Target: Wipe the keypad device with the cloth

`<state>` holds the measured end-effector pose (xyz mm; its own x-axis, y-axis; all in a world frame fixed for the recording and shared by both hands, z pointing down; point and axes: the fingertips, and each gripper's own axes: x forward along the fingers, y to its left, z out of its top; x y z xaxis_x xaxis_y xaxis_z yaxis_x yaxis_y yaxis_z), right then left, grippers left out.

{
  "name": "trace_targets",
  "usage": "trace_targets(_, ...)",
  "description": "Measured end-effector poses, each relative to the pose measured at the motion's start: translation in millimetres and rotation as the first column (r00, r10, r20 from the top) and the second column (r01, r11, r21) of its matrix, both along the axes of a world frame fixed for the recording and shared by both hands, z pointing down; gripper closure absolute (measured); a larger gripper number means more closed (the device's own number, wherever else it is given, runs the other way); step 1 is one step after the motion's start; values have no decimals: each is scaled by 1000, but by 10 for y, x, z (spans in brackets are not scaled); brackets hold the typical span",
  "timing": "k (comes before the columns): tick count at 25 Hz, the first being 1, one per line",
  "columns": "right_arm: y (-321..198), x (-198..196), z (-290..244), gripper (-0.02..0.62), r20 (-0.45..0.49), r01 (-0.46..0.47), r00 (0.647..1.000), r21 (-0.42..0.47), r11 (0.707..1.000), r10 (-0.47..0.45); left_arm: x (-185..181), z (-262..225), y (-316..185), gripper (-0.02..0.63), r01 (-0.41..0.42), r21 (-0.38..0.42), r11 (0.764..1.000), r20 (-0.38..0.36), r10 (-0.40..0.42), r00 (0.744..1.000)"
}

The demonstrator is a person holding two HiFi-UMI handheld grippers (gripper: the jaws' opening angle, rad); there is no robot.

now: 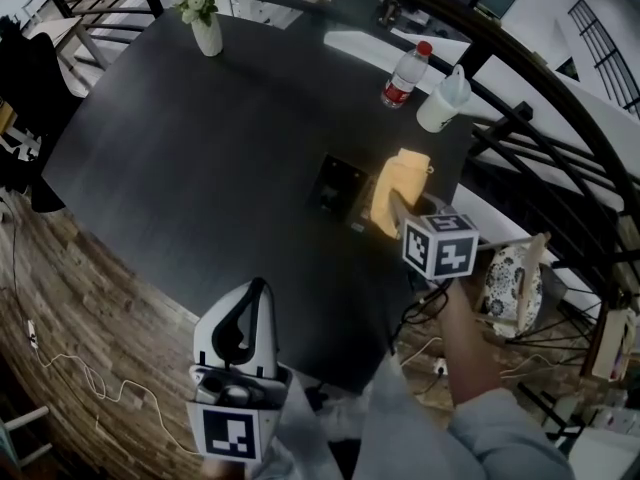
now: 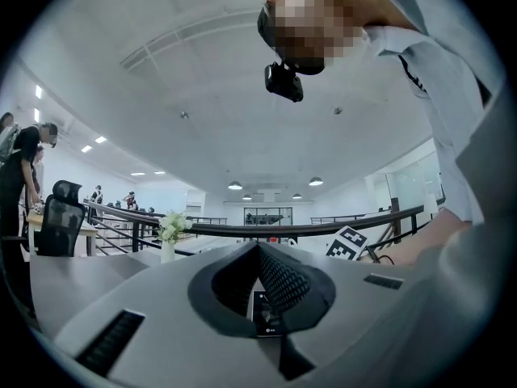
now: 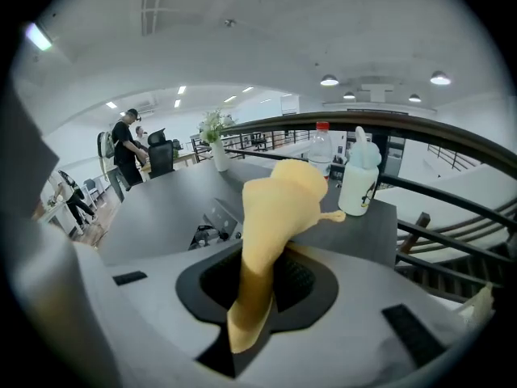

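**Yellow cloth pinched beside the keypad device**

The right gripper (image 3: 258, 285) has its jaws pinching a yellow cloth (image 3: 279, 208), which runs up from between the pads and folds over at the top. The left gripper (image 2: 262, 285) is held low and near the person's body, off the surface's near edge. Its jaws are pressed together at the tips with nothing between them.

The keypad device (image 1: 337, 188), dark and rectangular, lies flat on the surface (image 1: 200, 158) toward its right side. In the head view the cloth is just to its right; whether the two touch cannot be told.

A clear water bottle (image 1: 405, 75) with a red cap carries a red label whose print is too small to read. Just beside it stands a white nozzle-topped bottle (image 1: 443, 100) with a dark mark, also unreadable. A white vase of pale flowers (image 1: 204, 13) stands at the far end.

The surface is dark and matte, and a curved dark railing (image 1: 560, 118) runs along its far and right sides. The floor (image 1: 90, 298) is wood plank with a thin white cable (image 1: 80, 376) lying across it. The room is a bright open hall with round ceiling lights.
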<state>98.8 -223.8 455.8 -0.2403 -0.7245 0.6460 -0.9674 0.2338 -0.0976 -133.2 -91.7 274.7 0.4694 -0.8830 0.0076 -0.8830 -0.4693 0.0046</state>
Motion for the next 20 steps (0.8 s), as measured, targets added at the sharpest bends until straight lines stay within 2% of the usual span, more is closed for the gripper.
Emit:
trace_targets(9,305,-26,222,526,3,-26,1000,-36,999,26,32,-26,8,594,-22,6,1000,4,22,1000)
trace_targets(20,535,-426,604,526,30,34,999,-97,995,-32,-53,-37,10,594,-30,5,1000,11,30,999)
